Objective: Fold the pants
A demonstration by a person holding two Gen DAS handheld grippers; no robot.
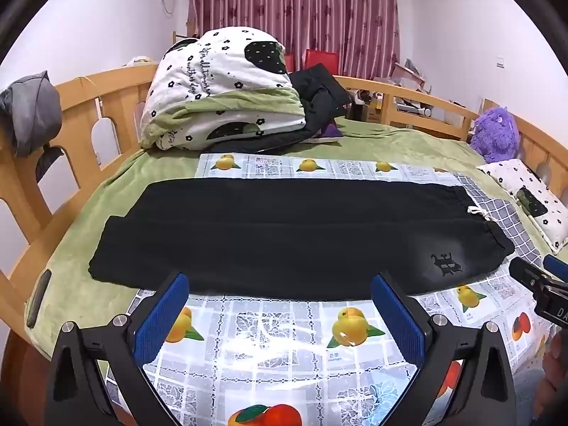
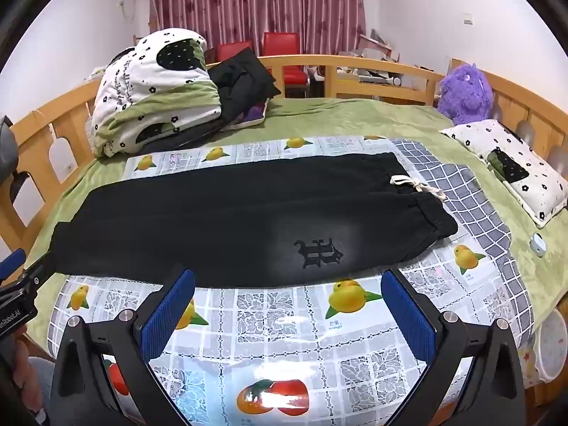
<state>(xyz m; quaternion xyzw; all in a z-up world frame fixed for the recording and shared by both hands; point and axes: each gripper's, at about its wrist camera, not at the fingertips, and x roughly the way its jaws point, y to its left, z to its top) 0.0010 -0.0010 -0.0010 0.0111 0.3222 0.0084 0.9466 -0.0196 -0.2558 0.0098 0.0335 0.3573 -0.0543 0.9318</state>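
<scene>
Pants (image 1: 284, 238), black, lie spread flat on the fruit-print plastic sheet (image 1: 284, 337) covering the bed (image 1: 408, 142), waistband and drawstring (image 2: 419, 186) to the right, legs side by side, seemingly not yet folded, though the dark cloth hides detail. Nearer than the pants, the left gripper (image 1: 280, 316) and right gripper (image 2: 289, 316) hover, fingers spread wide, holding nothing. Beyond the pants sits a rolled quilt (image 1: 223, 88).

Wooden-railed bed (image 2: 390, 62) w/ green sheet (image 2: 337, 120); on it a fruit-print plastic cloth (image 2: 284, 319) carrying black pants (image 2: 227, 220) laid flat, plus folded quilt (image 2: 152, 96), 1 pillow (image 2: 511, 167), purple plush (image 2: 465, 94).
</scene>
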